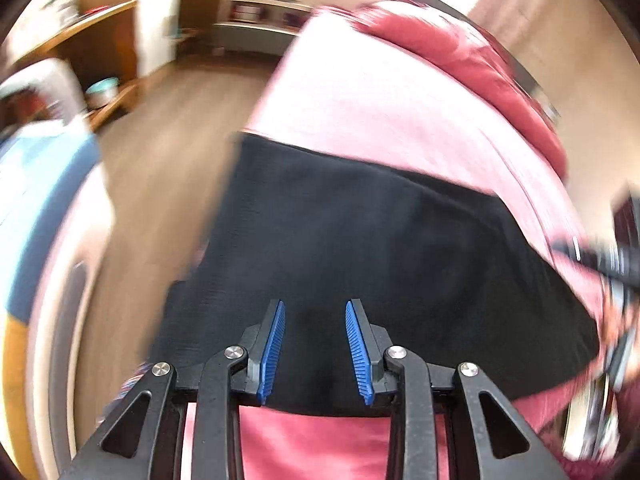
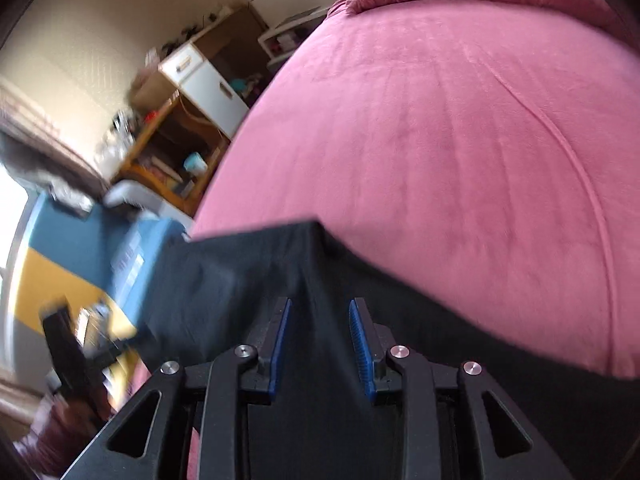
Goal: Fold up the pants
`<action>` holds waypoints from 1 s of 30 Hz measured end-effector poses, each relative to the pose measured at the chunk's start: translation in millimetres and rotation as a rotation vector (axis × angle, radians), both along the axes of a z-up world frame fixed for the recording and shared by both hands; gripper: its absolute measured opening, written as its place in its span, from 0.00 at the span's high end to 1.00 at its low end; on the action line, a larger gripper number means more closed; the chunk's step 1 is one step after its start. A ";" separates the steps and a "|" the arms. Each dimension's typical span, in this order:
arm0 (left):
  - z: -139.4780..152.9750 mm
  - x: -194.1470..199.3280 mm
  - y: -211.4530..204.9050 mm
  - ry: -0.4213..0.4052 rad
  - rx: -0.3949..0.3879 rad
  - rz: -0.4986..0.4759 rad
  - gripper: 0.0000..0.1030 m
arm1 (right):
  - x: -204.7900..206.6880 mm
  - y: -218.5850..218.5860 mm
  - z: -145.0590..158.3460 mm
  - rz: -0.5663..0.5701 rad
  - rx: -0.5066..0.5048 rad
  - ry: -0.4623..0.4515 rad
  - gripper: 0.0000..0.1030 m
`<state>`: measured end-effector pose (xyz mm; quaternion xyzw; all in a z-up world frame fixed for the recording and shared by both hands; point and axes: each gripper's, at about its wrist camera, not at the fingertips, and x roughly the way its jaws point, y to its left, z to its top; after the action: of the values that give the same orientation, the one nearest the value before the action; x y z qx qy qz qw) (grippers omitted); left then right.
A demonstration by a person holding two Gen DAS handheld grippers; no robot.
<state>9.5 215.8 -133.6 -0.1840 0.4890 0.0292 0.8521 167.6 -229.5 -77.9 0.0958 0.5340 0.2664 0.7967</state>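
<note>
Left gripper [image 1: 315, 312]: jaws apart, blue pads clear of the black pants [image 1: 360, 232] beneath; nothing gripped. Right gripper [image 2: 320, 312]: jaws apart over the same pants [image 2: 248, 276], with a raised fabric ridge running between the pads; contact cannot be determined. The pants lie on the pink bed cover [image 2: 460, 128]. Beyond it: a wooden shelf unit [image 2: 176, 148].
</note>
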 end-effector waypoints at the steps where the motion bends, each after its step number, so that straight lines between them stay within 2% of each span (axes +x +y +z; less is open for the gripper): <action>1: 2.5 -5.9 16.1 -0.003 -0.001 0.046 0.69 | -11.2 1.5 -3.0 0.000 -0.034 -0.002 0.70; 5: 7.9 -32.1 65.8 0.004 0.003 0.183 0.68 | -46.7 2.7 -11.6 -0.013 -0.036 0.018 0.70; 9: -3.5 -55.7 92.4 0.028 -0.108 0.272 0.65 | -79.6 2.1 -22.0 -0.033 -0.030 0.048 0.70; 16: -19.0 -50.1 74.4 0.068 -0.236 0.261 0.61 | -101.1 10.1 -36.9 -0.040 -0.061 0.087 0.70; 19: -22.7 -44.3 62.6 0.104 -0.213 0.246 0.63 | -106.3 14.4 -43.6 -0.042 -0.087 0.096 0.69; 20: -24.9 -42.1 59.3 0.110 -0.204 0.238 0.69 | -107.1 15.3 -45.9 -0.045 -0.100 0.098 0.69; 21: -24.1 -41.4 54.9 0.107 -0.176 0.227 0.84 | -107.2 16.0 -48.4 -0.049 -0.123 0.098 0.69; 24: -17.2 -41.6 46.5 0.088 -0.095 0.209 0.93 | -107.7 11.8 -53.7 -0.072 -0.161 0.106 0.69; 28: -23.5 -42.3 42.2 0.126 -0.033 0.182 0.93 | -110.6 8.5 -63.2 -0.059 -0.215 0.095 0.71; 30: -28.7 -40.8 39.3 0.143 0.007 0.186 0.90 | -111.9 3.1 -67.8 -0.074 -0.178 0.087 0.71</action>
<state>-31.3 255.2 -162.3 -0.2231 0.5294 0.1227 0.8093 55.6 -226.5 -145.7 0.0557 0.5858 0.1840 0.7874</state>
